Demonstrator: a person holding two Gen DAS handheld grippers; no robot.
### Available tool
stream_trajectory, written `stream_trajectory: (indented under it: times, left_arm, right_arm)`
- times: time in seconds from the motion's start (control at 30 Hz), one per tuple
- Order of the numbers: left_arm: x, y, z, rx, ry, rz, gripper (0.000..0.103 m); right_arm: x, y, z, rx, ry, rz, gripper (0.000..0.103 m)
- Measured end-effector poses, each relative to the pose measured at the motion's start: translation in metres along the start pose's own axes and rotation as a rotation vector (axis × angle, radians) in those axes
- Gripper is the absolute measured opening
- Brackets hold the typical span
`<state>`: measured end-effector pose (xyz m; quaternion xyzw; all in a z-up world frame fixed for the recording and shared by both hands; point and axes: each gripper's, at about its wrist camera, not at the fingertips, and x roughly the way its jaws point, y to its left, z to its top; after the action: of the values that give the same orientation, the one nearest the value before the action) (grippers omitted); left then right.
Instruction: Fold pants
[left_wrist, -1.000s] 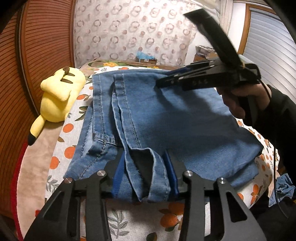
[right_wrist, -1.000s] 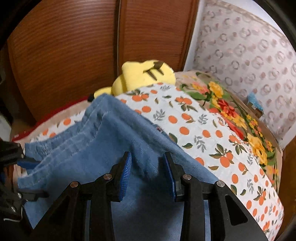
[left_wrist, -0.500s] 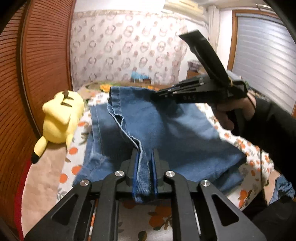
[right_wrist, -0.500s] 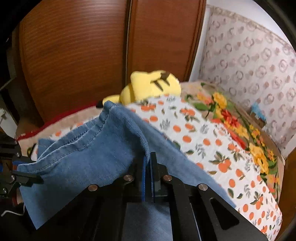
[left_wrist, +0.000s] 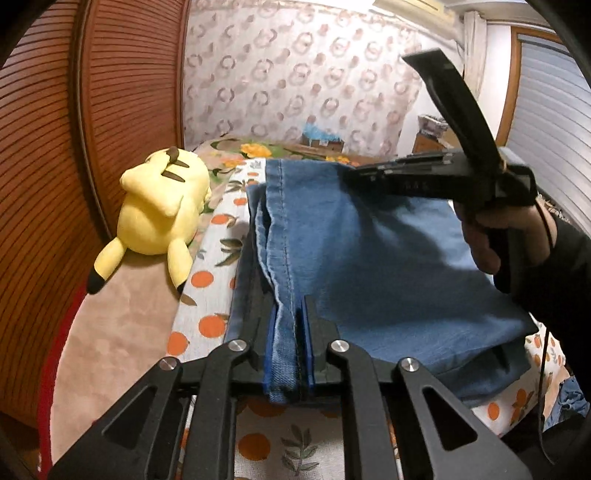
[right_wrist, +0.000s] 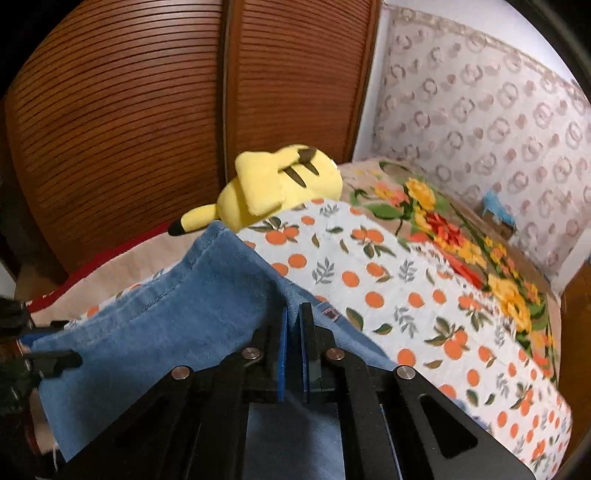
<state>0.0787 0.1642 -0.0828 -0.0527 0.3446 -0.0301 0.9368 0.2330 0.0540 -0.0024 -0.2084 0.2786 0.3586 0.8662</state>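
Observation:
Blue denim pants (left_wrist: 388, 266) are held up off the orange-print bedcover (left_wrist: 218, 258). My left gripper (left_wrist: 290, 314) is shut on the hem edge of the pants nearest me. My right gripper (right_wrist: 293, 317) is shut on the far part of the same raised edge; it also shows from the side in the left wrist view (left_wrist: 354, 173), held by a hand. The pants (right_wrist: 177, 317) hang as a stretched sheet between the two grippers, with lower denim layers on the bed beneath.
A yellow plush toy (left_wrist: 159, 210) lies on the bed left of the pants, by the brown slatted doors (left_wrist: 74, 129). A floral blanket (right_wrist: 461, 236) and a small blue box (right_wrist: 498, 214) lie by the patterned wall.
Both grippers closed on the denim edge, then lifted it off the bed. The pants now hang higher and tauter between them.

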Motion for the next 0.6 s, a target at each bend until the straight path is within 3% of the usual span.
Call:
stream_trajectory:
  times: [0.03, 0.1, 0.17, 0.23, 0.33, 0.6]
  left_arm:
    - [0.0, -0.001, -0.001, 0.001, 0.003, 0.002, 0.015]
    - [0.0, -0.001, 0.0, 0.001, 0.009, 0.012, 0.018]
    - [-0.002, -0.001, 0.002, -0.002, 0.007, 0.02, 0.031]
    - [-0.005, 0.0, 0.004, -0.006, -0.005, 0.021, 0.06]
    - [-0.008, 0.0, 0.008, 0.003, -0.022, -0.006, 0.077]
    - [-0.013, -0.025, 0.019, 0.034, -0.045, -0.042, 0.077]
  right_arm:
    - [-0.002, -0.002, 0.0, 0.01, -0.004, 0.001, 0.015]
    - [-0.011, -0.006, 0.001, 0.029, -0.024, -0.006, 0.029]
    - [-0.023, -0.012, 0.002, 0.05, -0.047, -0.001, 0.038]
    - [-0.037, -0.019, -0.003, 0.07, -0.062, -0.004, 0.041]
    - [-0.06, -0.03, -0.023, 0.101, -0.077, -0.032, 0.042]
    - [-0.115, -0.047, -0.093, 0.21, -0.031, -0.081, 0.042]
